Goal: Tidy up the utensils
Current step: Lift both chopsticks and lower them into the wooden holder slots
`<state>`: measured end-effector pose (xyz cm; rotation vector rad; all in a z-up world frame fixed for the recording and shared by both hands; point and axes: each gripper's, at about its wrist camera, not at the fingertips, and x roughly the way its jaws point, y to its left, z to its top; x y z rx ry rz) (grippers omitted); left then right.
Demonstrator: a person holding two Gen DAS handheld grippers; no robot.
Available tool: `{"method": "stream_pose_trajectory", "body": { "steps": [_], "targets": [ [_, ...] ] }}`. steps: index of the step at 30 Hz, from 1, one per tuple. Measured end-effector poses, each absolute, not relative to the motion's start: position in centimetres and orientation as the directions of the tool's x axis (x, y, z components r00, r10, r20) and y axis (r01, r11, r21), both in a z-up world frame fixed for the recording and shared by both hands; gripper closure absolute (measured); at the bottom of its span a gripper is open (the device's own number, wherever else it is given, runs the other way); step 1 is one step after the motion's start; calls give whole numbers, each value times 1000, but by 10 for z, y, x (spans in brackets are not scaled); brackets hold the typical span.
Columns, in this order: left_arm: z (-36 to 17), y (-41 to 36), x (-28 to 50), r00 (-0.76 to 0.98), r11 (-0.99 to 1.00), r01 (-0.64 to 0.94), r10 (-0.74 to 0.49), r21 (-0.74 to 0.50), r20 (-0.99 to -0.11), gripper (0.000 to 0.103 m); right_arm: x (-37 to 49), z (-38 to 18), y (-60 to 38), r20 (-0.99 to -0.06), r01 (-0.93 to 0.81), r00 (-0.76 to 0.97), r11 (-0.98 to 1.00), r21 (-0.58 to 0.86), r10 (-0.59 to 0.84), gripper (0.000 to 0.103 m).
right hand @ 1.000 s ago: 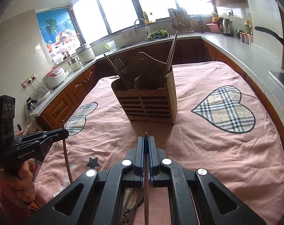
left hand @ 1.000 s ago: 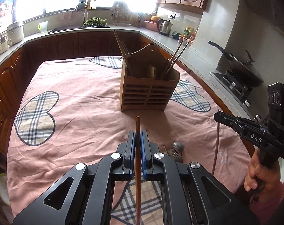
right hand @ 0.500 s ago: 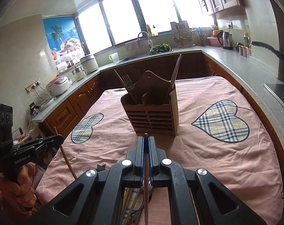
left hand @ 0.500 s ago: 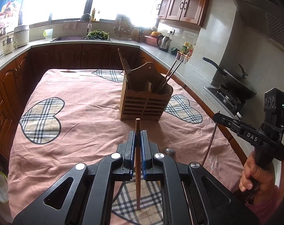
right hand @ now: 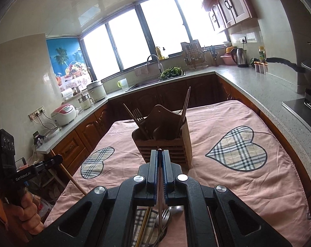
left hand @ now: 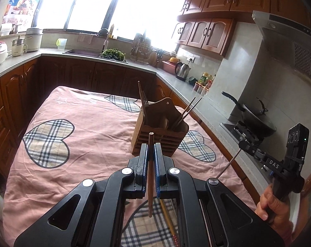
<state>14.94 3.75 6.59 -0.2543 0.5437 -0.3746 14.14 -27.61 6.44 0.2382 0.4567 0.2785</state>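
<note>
Two grippers each carry one stick, and both have risen over the last second — the loose pile now sits lower in each frame. Left of centre in the left wrist view, the left gripper (left hand: 151, 151) is clamped on a wooden chopstick (left hand: 150, 170) standing upright between its pads. At middle, the wooden utensil holder (left hand: 160, 130) stands on the pink tablecloth (left hand: 89, 135), already holding chopsticks and a fork. At right, the right gripper (right hand: 159, 157) is closed on a thin metal chopstick (right hand: 159, 193) above the leftover cutlery (right hand: 165, 220) — lifted clear, so dropping both into the holder likely comes next.
</note>
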Motion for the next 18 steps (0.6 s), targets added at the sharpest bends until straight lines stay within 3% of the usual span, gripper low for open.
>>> {"method": "stream_pose_trajectory", "body": {
  "steps": [18],
  "targets": [
    [101, 35, 189, 844, 884, 284, -415, -372, -341, 98, 169, 96, -286, -280, -211, 910, 924, 318, 305, 99]
  ]
}}
